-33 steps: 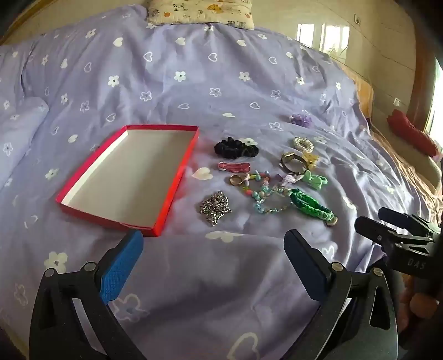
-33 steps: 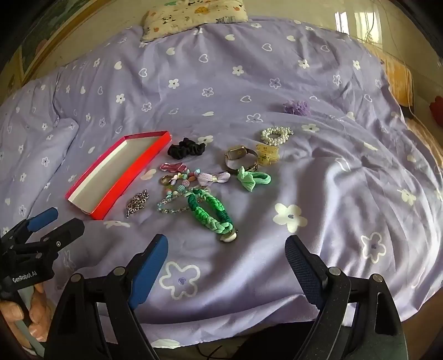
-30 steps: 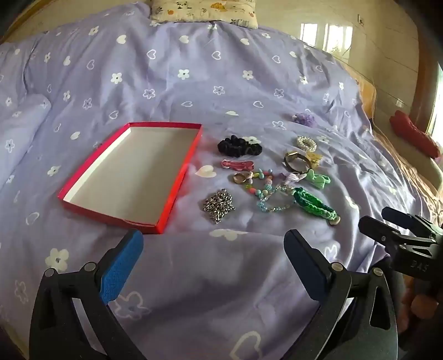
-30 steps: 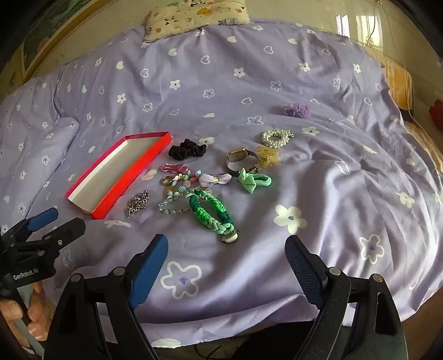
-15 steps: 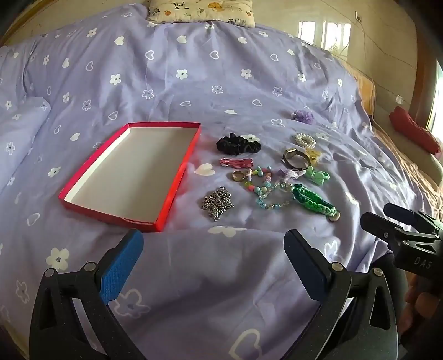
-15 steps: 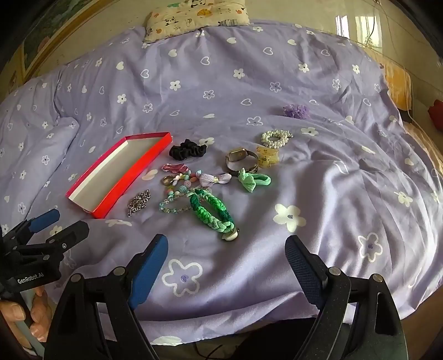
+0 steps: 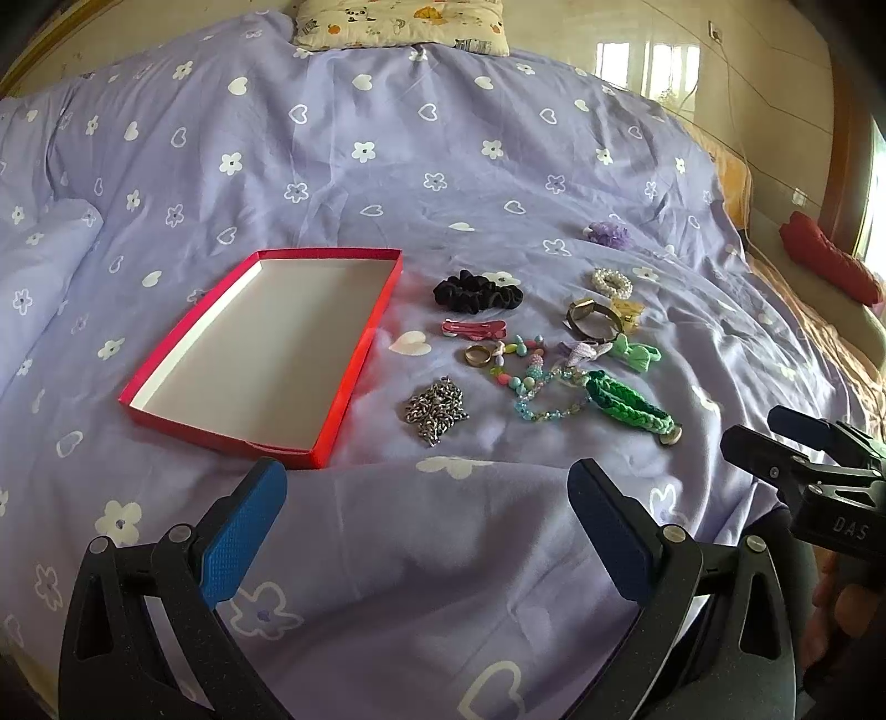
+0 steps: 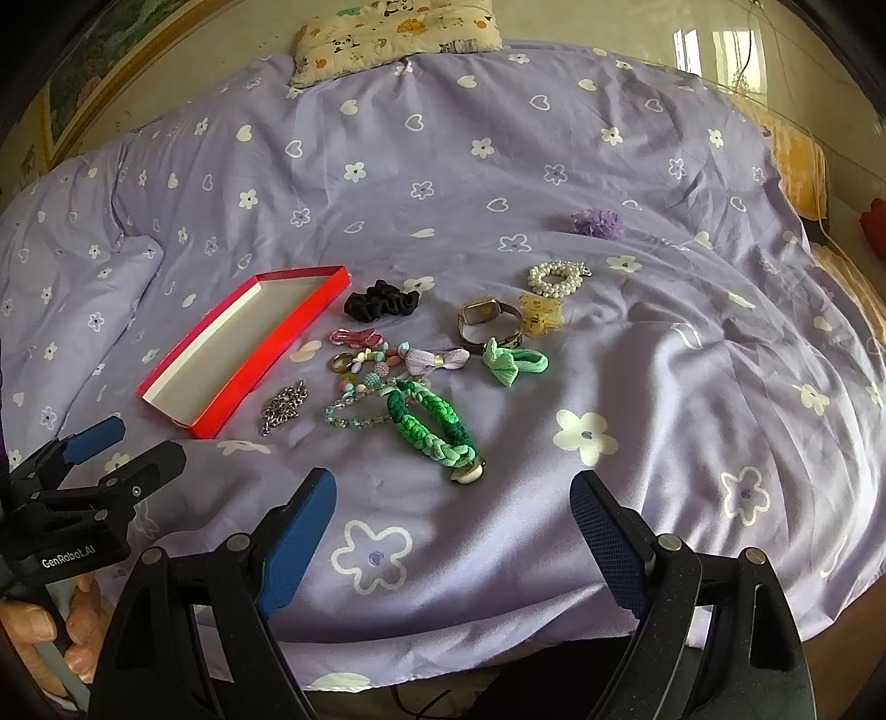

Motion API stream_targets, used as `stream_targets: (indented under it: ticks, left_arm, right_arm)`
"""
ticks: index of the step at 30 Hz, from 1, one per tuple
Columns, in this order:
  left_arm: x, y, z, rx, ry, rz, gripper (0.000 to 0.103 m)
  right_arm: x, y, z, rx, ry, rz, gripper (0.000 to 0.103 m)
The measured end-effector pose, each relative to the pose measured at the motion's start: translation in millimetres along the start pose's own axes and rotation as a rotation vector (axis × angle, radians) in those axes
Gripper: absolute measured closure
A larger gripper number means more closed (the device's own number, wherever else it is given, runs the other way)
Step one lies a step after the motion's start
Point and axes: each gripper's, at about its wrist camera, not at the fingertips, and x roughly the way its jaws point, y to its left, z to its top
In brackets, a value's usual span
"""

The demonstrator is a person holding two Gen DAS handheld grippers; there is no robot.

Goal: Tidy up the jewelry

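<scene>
An empty red box (image 7: 266,354) (image 8: 243,343) lies on the purple bedspread. To its right lies a cluster of jewelry: black scrunchie (image 7: 476,293) (image 8: 381,300), silver chain (image 7: 436,411) (image 8: 285,407), green braided bracelet (image 7: 631,407) (image 8: 432,423), bead strings (image 7: 531,376), gold ring (image 7: 477,355), watch (image 7: 590,319) (image 8: 487,321), pearl bracelet (image 7: 612,282) (image 8: 555,278), green bow (image 8: 512,363), purple flower (image 8: 598,222). My left gripper (image 7: 426,520) is open and empty, short of the box and chain. My right gripper (image 8: 451,526) is open and empty, short of the green bracelet.
A patterned pillow (image 8: 396,33) lies at the head of the bed. A folded part of the quilt (image 7: 33,277) bulges at the left. A red object (image 7: 830,266) lies beyond the bed's right edge. Each gripper shows in the other's view (image 7: 814,471) (image 8: 77,487).
Both grippers have shifted only slightly; the views drifted a little. Nothing was picked up or moved.
</scene>
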Motion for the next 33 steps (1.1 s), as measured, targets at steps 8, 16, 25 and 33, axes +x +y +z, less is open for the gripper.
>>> stream_targets:
  ticks: [8,16,25,33]
  left_arm:
    - [0.1,0.5,0.4,0.004,0.001,-0.002,0.001]
    - [0.4,1.6,5.6,0.014,-0.001,-0.001,0.001]
    - [1.2,-4.1,4.6,0.023,-0.001,0.0,0.001]
    - [1.9,-4.7,4.2,0.024,-0.001,0.0,0.001]
  right_arm:
    - [-0.1,0.9,0.5,-0.001,-0.002,0.014,0.015]
    - [-2.2,0.6,1.6,0.005,-0.012,0.019,0.015]
    - [-2.2,-2.1,1.8,0.012,-0.011,0.025,0.015]
    - [-1.6,-2.8,0.8,0.015,-0.01,0.027,0.015]
